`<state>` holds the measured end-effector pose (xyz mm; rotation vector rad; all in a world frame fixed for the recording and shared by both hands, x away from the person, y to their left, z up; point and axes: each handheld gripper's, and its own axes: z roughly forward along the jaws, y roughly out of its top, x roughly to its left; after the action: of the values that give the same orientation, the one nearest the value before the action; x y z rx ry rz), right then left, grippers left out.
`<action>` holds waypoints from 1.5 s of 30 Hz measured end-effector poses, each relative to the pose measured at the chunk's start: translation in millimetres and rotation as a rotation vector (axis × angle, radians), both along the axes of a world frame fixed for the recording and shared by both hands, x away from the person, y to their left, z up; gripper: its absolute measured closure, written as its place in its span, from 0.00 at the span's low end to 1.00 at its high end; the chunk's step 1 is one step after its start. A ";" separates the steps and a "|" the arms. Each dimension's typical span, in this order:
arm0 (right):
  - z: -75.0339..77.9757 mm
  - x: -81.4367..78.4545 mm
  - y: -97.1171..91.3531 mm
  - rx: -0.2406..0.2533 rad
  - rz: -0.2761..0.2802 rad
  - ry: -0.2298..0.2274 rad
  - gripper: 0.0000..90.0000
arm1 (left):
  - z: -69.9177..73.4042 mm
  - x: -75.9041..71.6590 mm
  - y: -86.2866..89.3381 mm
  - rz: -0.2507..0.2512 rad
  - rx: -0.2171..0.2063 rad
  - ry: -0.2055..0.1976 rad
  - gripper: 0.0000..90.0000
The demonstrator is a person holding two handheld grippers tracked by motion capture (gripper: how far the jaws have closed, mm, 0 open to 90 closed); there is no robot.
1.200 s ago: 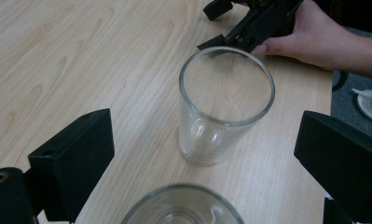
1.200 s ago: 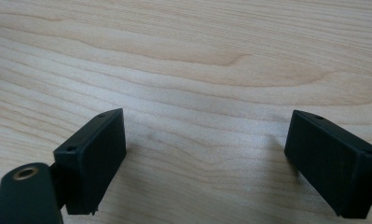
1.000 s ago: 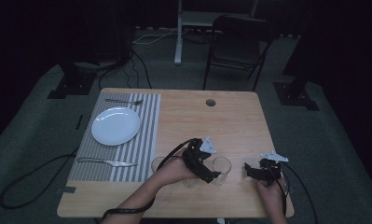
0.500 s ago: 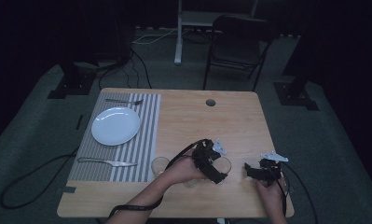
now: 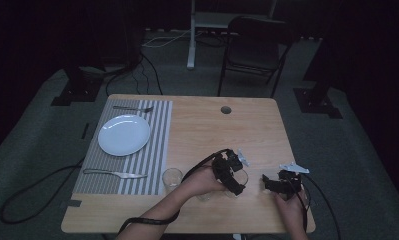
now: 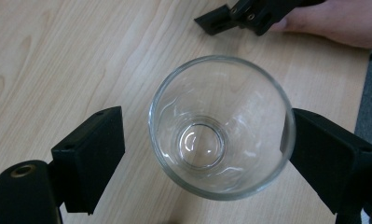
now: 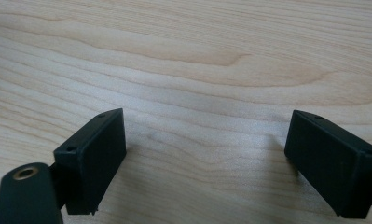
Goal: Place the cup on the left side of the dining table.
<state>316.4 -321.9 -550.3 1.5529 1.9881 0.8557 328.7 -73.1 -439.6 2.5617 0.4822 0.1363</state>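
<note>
Since the earlier frames the left tongs [image 5: 235, 186] have slid rightward across the table [image 5: 202, 125] from beside one glass to a second glass [image 6: 221, 126], & their jaws have just been closing w/ that glass between them. In the left gripper view the right-hand jaw touches the glass rim, the left-hand jaw stands apart from it w/ bare wood in the gap, so no real grip yet; jaws half closed, not clenched. Glass stands upright on the wood near the front edge, mouth up, empty. Right tongs [image 5: 268, 183] rest near the front right, released, jaws wide over bare table [image 7: 183, 60], nothing in them. Progress, as I judge it: approach done, grasp under way; lift & placing left. Other glass [image 5: 172, 177] sits by the striped mat [image 5: 159, 150], just right of the knife [image 5: 114, 174]; plate [image 5: 124, 135] & fork [image 5: 132, 108] look already set.
</note>
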 end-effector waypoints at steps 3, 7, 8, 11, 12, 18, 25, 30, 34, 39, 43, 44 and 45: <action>0.0 0.0 0.0 0.000 0.000 0.000 0.13 | -1.2 0.3 -3.0 0.003 -0.005 0.017 0.17; 0.0 0.0 0.0 0.000 0.000 0.000 0.13 | -3.8 0.5 -8.5 0.009 0.014 0.025 0.17; 0.0 0.0 0.0 0.000 0.000 0.000 0.13 | -5.1 0.7 -9.8 0.003 0.020 0.033 0.17; 0.0 0.0 0.0 0.000 0.000 -0.001 0.13 | -5.8 0.2 -11.2 -0.003 0.027 0.023 0.25; 0.0 0.0 0.0 0.000 0.000 0.000 0.13 | -5.6 -0.2 -11.3 -0.008 0.028 0.021 0.30; -0.1 0.0 0.0 0.000 0.000 -0.001 0.13 | -4.8 -0.2 -11.8 -0.041 0.042 0.011 0.32; -0.1 0.0 0.0 0.000 0.000 -0.001 0.13 | -4.6 0.0 -9.4 -0.039 0.032 0.011 0.32; 0.0 0.1 0.0 0.000 0.000 -0.001 0.13 | -4.6 1.4 -9.0 -0.028 0.031 0.005 0.32; 0.0 0.0 0.0 0.000 0.000 0.000 0.13 | -3.6 2.9 -9.1 -0.019 0.021 0.008 0.32; 0.0 0.0 0.0 0.000 0.000 -0.001 0.13 | -1.2 5.6 -7.0 -0.012 0.018 0.006 0.32; 0.0 0.0 0.0 0.000 0.000 -0.001 0.13 | 2.3 8.0 -5.1 -0.002 0.009 0.005 0.32; 0.0 0.0 0.0 0.001 0.000 -0.001 0.13 | 2.3 8.0 -5.1 -0.002 0.009 0.005 0.32; 0.0 0.0 0.0 0.001 0.000 -0.001 0.13 | 5.3 9.7 -4.1 0.004 0.008 -0.001 0.32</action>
<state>316.4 -321.8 -550.4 1.5531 1.9872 0.8568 338.4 -77.2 -434.3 2.5685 0.4875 0.1415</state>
